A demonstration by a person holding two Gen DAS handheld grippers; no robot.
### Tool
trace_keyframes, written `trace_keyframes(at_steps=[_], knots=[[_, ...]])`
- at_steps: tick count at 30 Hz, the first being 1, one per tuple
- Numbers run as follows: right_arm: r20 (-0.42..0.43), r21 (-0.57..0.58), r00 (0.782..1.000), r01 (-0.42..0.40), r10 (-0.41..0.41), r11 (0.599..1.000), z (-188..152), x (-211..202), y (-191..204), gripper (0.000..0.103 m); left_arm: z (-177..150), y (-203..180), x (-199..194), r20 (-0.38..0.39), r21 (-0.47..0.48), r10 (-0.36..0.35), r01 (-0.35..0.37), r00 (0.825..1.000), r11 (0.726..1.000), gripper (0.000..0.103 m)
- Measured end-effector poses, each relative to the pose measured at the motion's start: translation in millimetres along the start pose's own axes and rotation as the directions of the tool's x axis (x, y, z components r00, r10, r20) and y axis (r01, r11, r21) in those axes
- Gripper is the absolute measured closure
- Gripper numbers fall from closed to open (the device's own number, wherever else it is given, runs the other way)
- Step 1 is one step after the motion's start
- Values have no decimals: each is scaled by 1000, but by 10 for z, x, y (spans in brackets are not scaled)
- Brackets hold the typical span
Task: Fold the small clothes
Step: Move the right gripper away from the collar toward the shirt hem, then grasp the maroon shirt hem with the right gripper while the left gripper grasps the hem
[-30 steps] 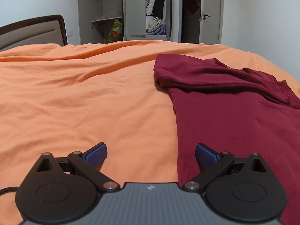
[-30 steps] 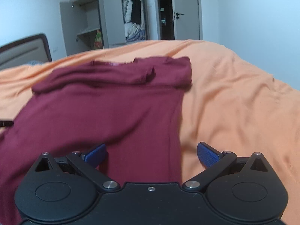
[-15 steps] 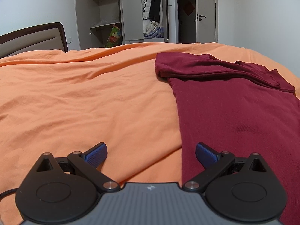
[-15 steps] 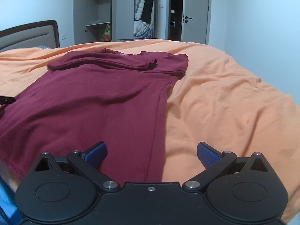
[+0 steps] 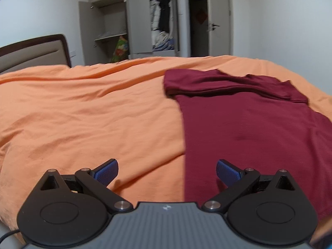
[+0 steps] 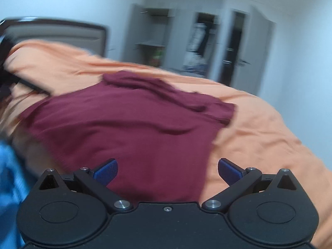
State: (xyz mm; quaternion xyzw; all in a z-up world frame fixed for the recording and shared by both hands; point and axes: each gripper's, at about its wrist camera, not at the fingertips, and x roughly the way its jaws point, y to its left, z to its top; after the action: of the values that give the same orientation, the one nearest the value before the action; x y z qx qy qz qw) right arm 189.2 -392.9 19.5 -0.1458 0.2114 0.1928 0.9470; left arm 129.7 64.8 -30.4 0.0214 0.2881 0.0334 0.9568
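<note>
An orange bedspread (image 5: 87,112) covers the bed, with a maroon T-shirt (image 5: 249,124) flat on it, sleeves folded in. The open wardrobe (image 5: 161,31) holds hanging and piled clothes. Left gripper (image 5: 167,171) and right gripper (image 6: 167,171) hover spread, empty.

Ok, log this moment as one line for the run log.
left hand-held gripper: open, empty | right hand-held gripper: open, empty | maroon T-shirt: flat on orange bedsheet, top folded

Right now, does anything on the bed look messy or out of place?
Nothing is damaged or spilled. The shirt lies flat on the sheet, its far end bunched in folds. Behind, the wardrobe doors stand open.
</note>
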Motion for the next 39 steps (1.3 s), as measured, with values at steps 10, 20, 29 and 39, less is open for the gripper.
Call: trace_keyframes(at_steps=[10,20,29,39], knots=[[-51,-249,994,-111,101,962,-88,107,513,1,-171,-324,-139,-45,-5,-132,132,990,991,0],[-11,-373,999,41,-49,927,-209,247,698,1,-179,-334,-195,-45,4,-125,125,991,992,0],[65,-524,997,-1,41,852,-349,95,869,33,-264,-356,-408,1,46,-185,185,983,982,0],[20,-317,986,-152,167,936,-91,74,692,85,-327,-455,-611,63,124,-277,267,959,956,0]])
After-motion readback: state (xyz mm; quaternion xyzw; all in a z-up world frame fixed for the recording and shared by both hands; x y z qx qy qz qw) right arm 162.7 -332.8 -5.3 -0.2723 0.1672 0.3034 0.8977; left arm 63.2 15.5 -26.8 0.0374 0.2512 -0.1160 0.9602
